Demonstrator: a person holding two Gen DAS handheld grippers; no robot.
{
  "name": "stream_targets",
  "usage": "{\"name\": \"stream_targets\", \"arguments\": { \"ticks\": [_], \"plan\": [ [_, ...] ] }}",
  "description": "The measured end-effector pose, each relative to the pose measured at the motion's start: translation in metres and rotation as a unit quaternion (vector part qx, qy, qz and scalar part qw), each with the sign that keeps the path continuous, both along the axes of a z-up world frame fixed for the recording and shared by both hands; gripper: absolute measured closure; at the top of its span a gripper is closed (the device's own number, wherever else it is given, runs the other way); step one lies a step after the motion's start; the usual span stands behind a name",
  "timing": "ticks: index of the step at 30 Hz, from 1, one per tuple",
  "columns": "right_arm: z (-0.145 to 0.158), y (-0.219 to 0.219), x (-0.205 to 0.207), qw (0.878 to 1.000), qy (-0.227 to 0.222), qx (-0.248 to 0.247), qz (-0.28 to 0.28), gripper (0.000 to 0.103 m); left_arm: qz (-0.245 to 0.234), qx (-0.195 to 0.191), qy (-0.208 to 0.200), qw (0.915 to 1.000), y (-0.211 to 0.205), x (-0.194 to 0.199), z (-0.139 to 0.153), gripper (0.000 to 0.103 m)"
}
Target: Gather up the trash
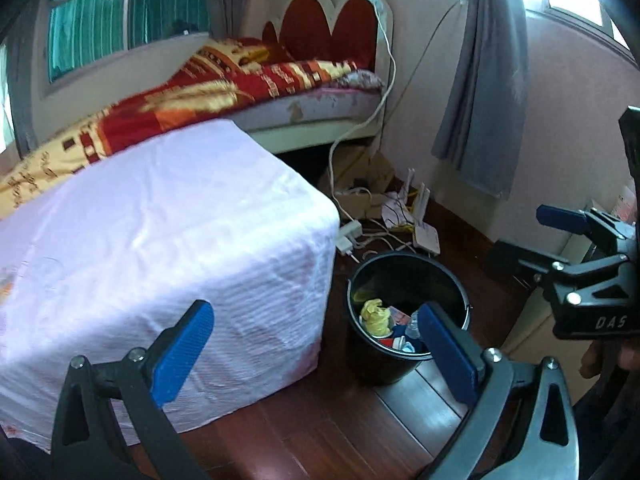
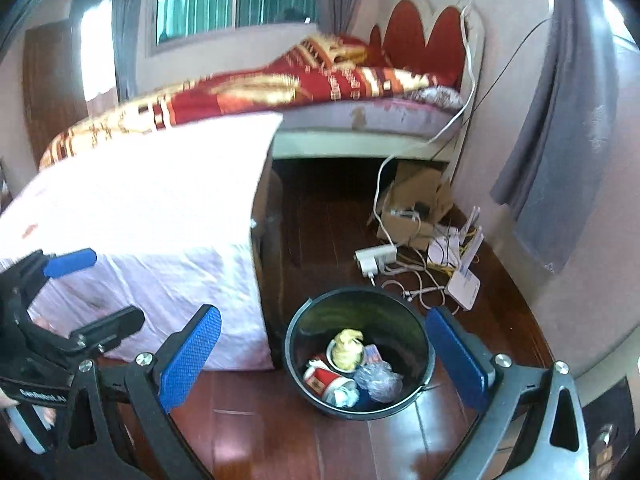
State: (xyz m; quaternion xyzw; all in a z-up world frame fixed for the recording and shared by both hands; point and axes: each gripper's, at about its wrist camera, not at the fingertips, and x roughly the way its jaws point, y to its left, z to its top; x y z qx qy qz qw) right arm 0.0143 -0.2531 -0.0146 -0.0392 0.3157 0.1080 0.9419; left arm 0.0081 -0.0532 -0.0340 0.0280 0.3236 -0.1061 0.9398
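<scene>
A black bucket (image 2: 360,304) stands on the wooden floor beside a cloth-covered table. Inside it lie a yellow crumpled wrapper (image 2: 346,346), a red paper cup (image 2: 320,378) and a clear plastic wad (image 2: 378,378). My right gripper (image 2: 325,360) hovers above the bucket, open and empty. My left gripper (image 1: 316,354) is open too, with nothing between its fingers, and sits up and left of the bucket (image 1: 404,272), where the yellow wrapper (image 1: 376,314) shows. Each gripper appears in the other's view: the right gripper (image 1: 520,232) at the right edge, the left gripper (image 2: 114,288) at the left edge.
A table under a white cloth (image 1: 160,240) stands left of the bucket. Behind it is a bed with a red and gold blanket (image 1: 224,88). A power strip (image 2: 376,258), tangled cables, a white router (image 2: 464,284) and cardboard (image 2: 416,200) lie on the floor near the wall.
</scene>
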Motion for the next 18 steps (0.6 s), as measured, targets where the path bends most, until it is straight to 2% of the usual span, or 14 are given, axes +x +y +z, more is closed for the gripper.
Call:
{"name": "stream_targets", "arguments": {
  "ticks": [4, 11, 14, 18],
  "plan": [
    [0.010, 0.009, -0.028, 1.000, -0.023, 0.008, -0.005, 0.000, 0.018, 0.006, -0.033, 0.9993, 0.011, -0.028, 0.014, 0.001],
    [0.024, 0.018, -0.067, 0.997, -0.069, 0.007, -0.023, 0.000, 0.034, 0.013, -0.054, 0.9979, 0.018, -0.056, 0.019, 0.001],
    [0.026, 0.019, -0.070, 0.996, -0.084, -0.001, -0.023, 0.000, 0.035, 0.011, -0.061, 0.9975, 0.020, -0.058, 0.022, 0.001],
    [0.023, 0.018, -0.066, 0.996, -0.082, -0.002, -0.025, 0.000, 0.028, 0.011, -0.068, 0.9972, 0.018, -0.058, 0.024, 0.001]
  ]
}}
